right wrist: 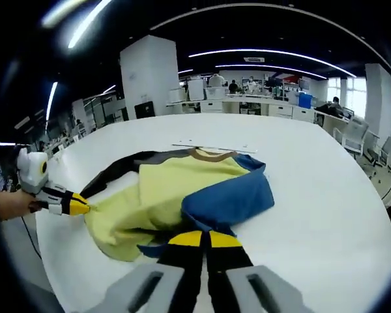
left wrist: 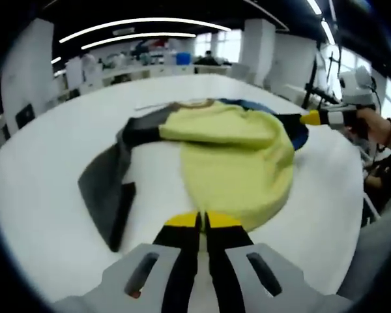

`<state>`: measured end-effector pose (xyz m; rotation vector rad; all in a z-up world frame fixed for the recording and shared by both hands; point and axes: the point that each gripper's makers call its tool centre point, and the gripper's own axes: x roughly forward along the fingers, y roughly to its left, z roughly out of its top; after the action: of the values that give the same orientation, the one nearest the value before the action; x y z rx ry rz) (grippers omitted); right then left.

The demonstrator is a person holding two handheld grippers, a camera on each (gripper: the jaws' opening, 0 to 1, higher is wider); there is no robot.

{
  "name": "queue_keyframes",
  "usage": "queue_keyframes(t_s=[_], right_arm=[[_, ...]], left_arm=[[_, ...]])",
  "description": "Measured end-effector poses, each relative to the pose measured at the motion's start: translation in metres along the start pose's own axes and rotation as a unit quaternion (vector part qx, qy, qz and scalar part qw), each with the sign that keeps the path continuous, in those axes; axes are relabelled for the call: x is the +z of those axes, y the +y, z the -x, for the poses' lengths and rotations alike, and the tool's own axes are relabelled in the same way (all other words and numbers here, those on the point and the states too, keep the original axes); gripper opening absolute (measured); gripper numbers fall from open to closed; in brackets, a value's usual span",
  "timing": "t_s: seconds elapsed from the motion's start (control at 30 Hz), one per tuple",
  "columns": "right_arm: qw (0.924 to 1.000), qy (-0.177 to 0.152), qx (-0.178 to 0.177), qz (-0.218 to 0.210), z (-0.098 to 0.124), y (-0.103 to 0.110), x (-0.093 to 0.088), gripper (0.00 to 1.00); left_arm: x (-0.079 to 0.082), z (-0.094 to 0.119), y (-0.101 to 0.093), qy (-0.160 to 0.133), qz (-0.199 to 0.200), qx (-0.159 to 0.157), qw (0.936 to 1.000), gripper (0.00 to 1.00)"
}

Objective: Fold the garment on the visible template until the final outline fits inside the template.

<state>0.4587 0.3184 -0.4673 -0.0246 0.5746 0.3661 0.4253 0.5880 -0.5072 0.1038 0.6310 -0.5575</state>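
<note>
Here the garment (left wrist: 228,156), a yellow top with one grey sleeve (left wrist: 107,189) and one blue sleeve (right wrist: 231,195), lies partly folded mid-table (right wrist: 326,215). The left gripper (left wrist: 201,220) pinches the yellow hem at the near edge, jaws closed on it; the right gripper (right wrist: 201,238) likewise clamps the blue sleeve. Step in hand, by judgement: folding inward. Next, the grey sleeve needs tucking; the template's outline cannot be made out.
</note>
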Motion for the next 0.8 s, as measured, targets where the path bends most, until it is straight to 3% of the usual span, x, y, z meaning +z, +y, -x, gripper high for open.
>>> queue_keyframes(t_s=[0.33, 0.47, 0.8], right_arm=[[0.9982, 0.007, -0.059, 0.000, 0.018, -0.075, 0.018, 0.00], [0.9966, 0.010, -0.081, 0.003, 0.021, -0.102, 0.022, 0.00], [0.9925, 0.009, -0.117, -0.035, 0.029, -0.161, 0.031, 0.00]], left_arm=[[0.007, 0.017, -0.010, -0.003, -0.016, -0.003, 0.9999, 0.00], [0.003, 0.022, -0.012, 0.005, -0.016, -0.004, 0.9998, 0.00], [0.005, 0.036, -0.012, -0.001, -0.015, -0.005, 0.9999, 0.00]])
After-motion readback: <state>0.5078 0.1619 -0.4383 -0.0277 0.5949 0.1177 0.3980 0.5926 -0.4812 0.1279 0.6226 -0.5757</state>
